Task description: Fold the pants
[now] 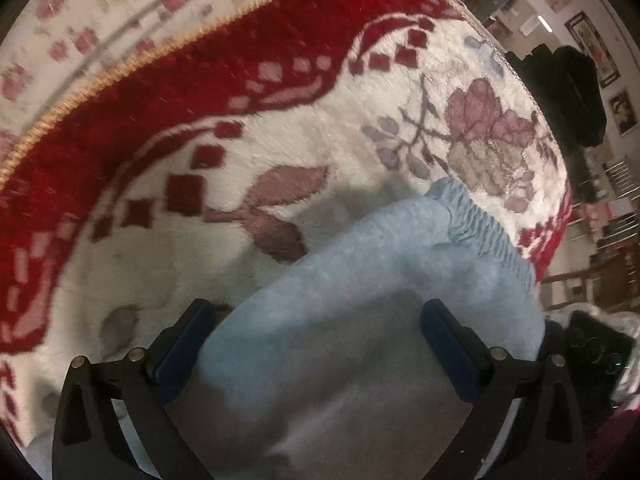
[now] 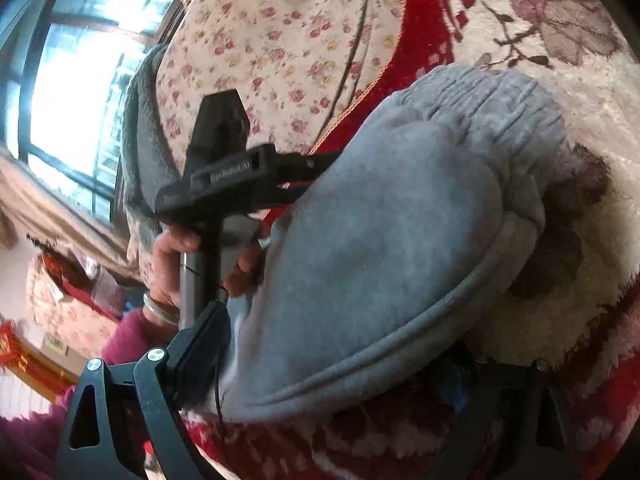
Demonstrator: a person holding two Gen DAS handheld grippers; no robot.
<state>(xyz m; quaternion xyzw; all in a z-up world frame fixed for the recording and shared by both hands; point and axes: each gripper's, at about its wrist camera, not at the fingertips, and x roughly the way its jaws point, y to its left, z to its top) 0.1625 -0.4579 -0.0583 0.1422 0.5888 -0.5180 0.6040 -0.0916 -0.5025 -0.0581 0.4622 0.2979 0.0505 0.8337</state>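
Observation:
The light blue fleece pants (image 1: 360, 288) lie folded in a bundle on a white and red floral blanket (image 1: 280, 140); the ribbed elastic waistband (image 1: 484, 232) is at the far right end. My left gripper (image 1: 320, 320) is open, its blue-padded fingers (image 1: 184, 340) spread to either side of the bundle's near end. In the right wrist view the pants (image 2: 400, 240) fill the middle, waistband (image 2: 500, 104) at the top. My right gripper (image 2: 336, 360) is open around the pants' near folded edge. The left gripper's body (image 2: 232, 176) and the hand holding it show at the bundle's left.
A cream pillow with small pink flowers (image 2: 280, 32) lies beyond the blanket's red border, with a window (image 2: 72, 60) behind it. Dark clothing (image 1: 572, 92) hangs past the bed's right edge, with shelves and framed pictures on the wall.

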